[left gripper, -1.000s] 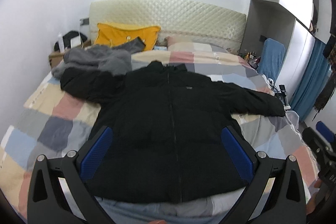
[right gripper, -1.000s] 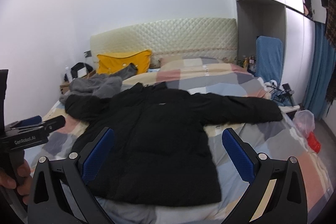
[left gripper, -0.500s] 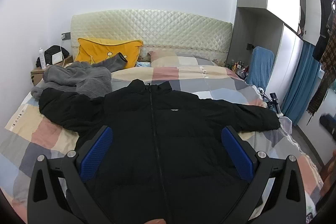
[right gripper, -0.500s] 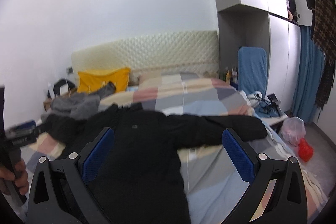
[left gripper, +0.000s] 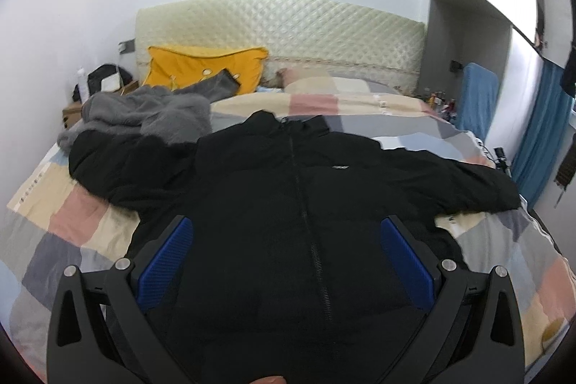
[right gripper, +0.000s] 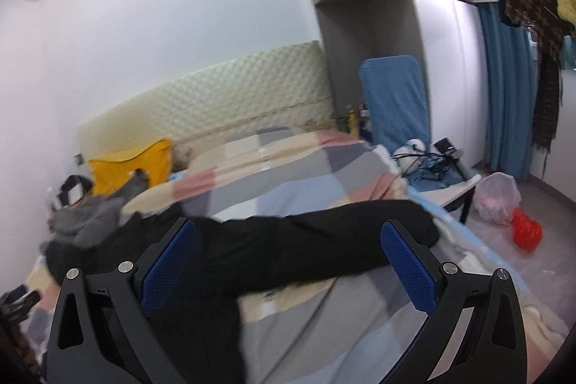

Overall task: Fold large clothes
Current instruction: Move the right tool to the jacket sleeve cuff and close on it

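Note:
A black puffer jacket (left gripper: 288,204) lies front up on the checked bed, zipped, with both sleeves spread out sideways. My left gripper (left gripper: 286,240) hovers open above the jacket's lower body, nothing between its blue pads (left gripper: 165,261). In the right wrist view the jacket's right sleeve (right gripper: 324,243) stretches toward the bed's right edge. My right gripper (right gripper: 288,247) is open above that sleeve, holding nothing. The right wrist view is blurred.
A grey fleece garment (left gripper: 144,114) and a yellow pillow (left gripper: 205,69) lie at the head of the checked bedspread (left gripper: 72,222). A nightstand (left gripper: 75,110) stands at left. Right of the bed are a blue chair (right gripper: 396,99), a cluttered low table (right gripper: 442,189), a plastic bag (right gripper: 498,200) and a red object (right gripper: 525,233).
The right gripper swung to the right, from facing the jacket body to facing its right sleeve. The left gripper's view shifted over the jacket. Both stayed open.

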`<state>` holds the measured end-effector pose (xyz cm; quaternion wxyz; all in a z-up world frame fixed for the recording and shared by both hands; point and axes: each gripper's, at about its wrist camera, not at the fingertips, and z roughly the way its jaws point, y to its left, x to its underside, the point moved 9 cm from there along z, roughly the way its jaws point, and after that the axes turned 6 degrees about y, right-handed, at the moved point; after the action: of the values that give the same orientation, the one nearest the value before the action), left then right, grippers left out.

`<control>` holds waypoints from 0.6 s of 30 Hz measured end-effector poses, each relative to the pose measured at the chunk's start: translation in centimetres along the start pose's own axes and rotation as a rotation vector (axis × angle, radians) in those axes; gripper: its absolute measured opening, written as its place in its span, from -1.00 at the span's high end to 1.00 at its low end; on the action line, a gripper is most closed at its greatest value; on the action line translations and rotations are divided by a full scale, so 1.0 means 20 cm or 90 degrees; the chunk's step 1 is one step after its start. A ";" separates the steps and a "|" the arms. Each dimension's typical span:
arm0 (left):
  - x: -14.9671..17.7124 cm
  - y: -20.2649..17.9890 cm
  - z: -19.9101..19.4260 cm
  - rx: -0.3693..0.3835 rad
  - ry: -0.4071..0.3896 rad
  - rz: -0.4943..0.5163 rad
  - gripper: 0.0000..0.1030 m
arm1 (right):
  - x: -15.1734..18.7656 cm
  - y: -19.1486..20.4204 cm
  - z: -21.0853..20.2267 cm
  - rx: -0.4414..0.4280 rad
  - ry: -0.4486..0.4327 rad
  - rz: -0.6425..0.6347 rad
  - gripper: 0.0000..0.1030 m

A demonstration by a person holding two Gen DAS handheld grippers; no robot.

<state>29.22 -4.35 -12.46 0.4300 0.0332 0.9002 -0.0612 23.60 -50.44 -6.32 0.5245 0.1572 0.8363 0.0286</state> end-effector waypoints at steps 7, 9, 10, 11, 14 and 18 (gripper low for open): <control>0.07 0.07 0.14 -0.006 0.029 -0.028 -1.00 | 0.09 -0.34 0.43 -0.022 0.035 0.119 -0.98; 0.08 0.09 0.17 -0.008 0.035 -0.036 -1.00 | 0.16 -0.46 0.56 -0.030 0.059 0.177 -0.95; 0.08 0.09 0.18 -0.004 0.035 -0.038 -1.00 | 0.19 -0.51 0.62 -0.030 0.069 0.200 -0.88; 0.08 0.09 0.20 -0.003 0.035 -0.038 -1.00 | 0.24 -0.59 0.70 -0.027 0.084 0.232 -0.80; 0.09 0.11 0.24 -0.009 0.041 -0.038 -1.00 | 0.36 -0.77 0.84 -0.019 0.099 0.318 -0.69; 0.10 0.13 0.29 -0.023 0.053 -0.034 -1.00 | 0.48 -0.94 0.97 0.000 0.101 0.397 -0.68</control>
<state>32.72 -2.64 -17.93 0.3910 0.0041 0.9187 -0.0553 32.57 -67.65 -27.35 0.4235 0.4034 0.7861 0.2000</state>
